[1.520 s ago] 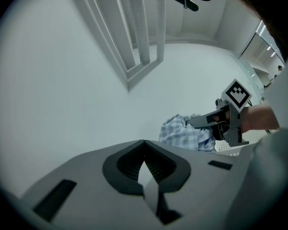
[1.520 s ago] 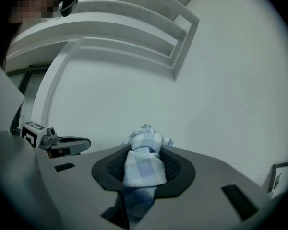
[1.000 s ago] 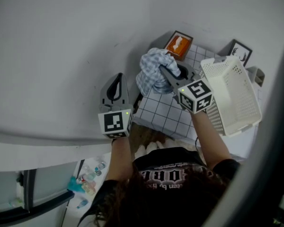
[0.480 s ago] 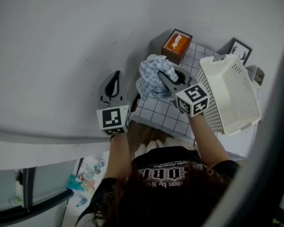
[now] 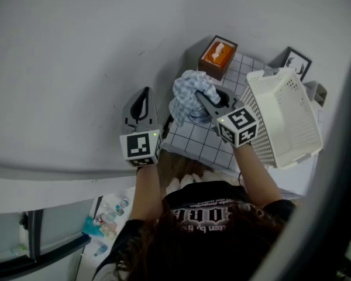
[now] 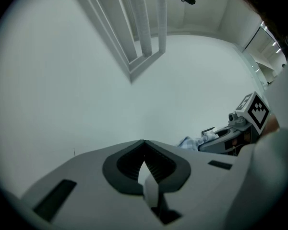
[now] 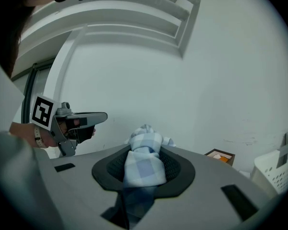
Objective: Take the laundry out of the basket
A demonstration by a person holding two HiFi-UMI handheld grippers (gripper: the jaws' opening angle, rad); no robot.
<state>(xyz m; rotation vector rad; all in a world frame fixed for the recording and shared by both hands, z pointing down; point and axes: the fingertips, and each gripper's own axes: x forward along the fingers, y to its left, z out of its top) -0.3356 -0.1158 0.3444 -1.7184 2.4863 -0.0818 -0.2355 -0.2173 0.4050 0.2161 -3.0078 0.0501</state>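
The right gripper (image 5: 206,100) has eased a touch back toward the person since a second ago, carrying the blue checked cloth (image 5: 186,95) with it, and the left gripper (image 5: 144,95) has hardly budged. The right jaws are clenched on a bunched fold of the cloth, and the right gripper view shows the fabric wadded up between the pads and spilling over the tips. So the laundry is out of the white basket (image 5: 289,119) and held over the left part of the gridded tabletop (image 5: 202,142), near its left edge. Whether the hanging end touches the top, I can't tell. The basket sits along the right edge with its mouth showing nothing inside, which looks like why the arm has swung away from it. The orange tissue box (image 5: 217,56) holds the far corner, clear of the action. The left gripper waits off the left edge with jaws pressed together and nothing between them, likely on standby to take a free corner.
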